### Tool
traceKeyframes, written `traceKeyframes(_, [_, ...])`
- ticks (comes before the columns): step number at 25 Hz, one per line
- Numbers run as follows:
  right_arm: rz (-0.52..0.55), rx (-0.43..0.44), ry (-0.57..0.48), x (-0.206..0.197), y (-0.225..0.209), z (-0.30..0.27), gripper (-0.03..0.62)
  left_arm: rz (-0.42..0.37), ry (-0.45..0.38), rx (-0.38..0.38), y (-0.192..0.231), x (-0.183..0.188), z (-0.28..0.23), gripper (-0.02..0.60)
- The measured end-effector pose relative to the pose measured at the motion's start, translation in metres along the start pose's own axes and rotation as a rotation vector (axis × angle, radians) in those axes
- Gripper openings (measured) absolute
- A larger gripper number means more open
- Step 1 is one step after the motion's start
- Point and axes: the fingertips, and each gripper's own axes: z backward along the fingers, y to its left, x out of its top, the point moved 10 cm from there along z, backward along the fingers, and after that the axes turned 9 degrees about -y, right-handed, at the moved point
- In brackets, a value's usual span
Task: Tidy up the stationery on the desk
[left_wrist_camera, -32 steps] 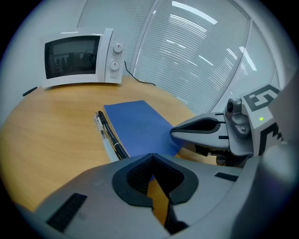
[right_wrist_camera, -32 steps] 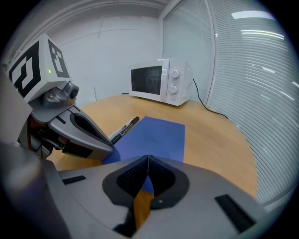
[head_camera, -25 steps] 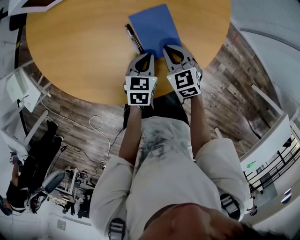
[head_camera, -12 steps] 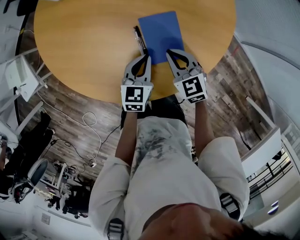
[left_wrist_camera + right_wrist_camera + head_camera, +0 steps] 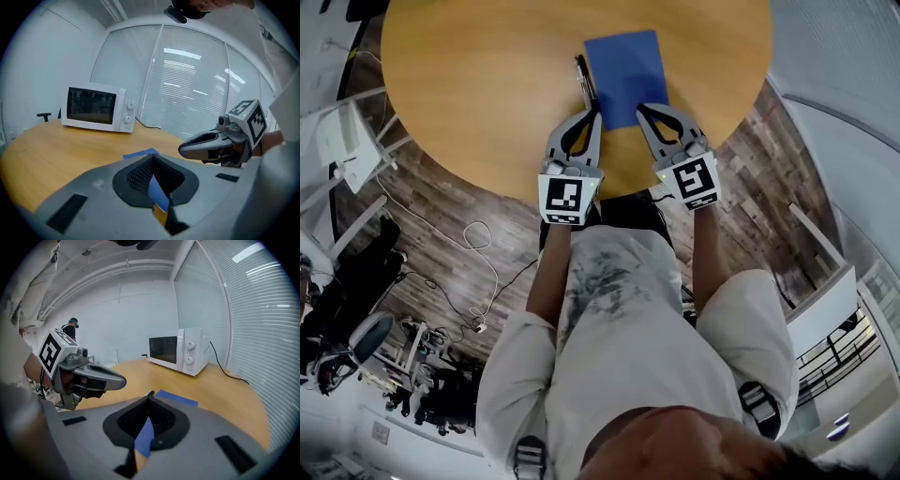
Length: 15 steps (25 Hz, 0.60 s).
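1. Worktop (image 5: 487, 103), round and of pale wood, carries a blue notebook (image 5: 623, 66) lying flat right of its middle, toward the near edge where a person in a white shirt (image 5: 628, 328) stands.
2. A black pen (image 5: 584, 81) lies just beside the notebook's left edge and runs along it. From here it cannot be told whether the two touch.
3. The left gripper (image 5: 597, 111) is clenched, its jaws meeting at the tips with nothing caught between them. It points at the near left corner of the notebook, close to the near end of the pen.
4. The right gripper (image 5: 641, 108) is likewise clenched and empty, its tips over the near edge of the notebook. The two grippers sit side by side but apart, each sloping down toward the far side.
5. A white microwave (image 5: 96, 110) stands at the far side of the worktop, well apart from the notebook, and a dark cable (image 5: 220, 365) trails from it across the wood.
6. Closed blinds (image 5: 197, 89) cover the windows beyond the microwave.
7. Loose white cords (image 5: 478, 248) lie on the plank floor (image 5: 441, 206) to the left of the person.
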Motion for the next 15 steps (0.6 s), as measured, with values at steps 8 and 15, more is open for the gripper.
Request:
traceKeyframes(8, [-0.020, 0.008, -0.024, 0.008, 0.002, 0.006, 0.063, 0.002, -0.009, 0.004, -0.004, 0.006, 0.006, 0.008])
traceKeyframes(15, [-0.012, 0.009, -0.035, 0.016, 0.006, 0.011, 0.063, -0.007, -0.021, 0.012, -0.003, 0.013, 0.013, 0.008])
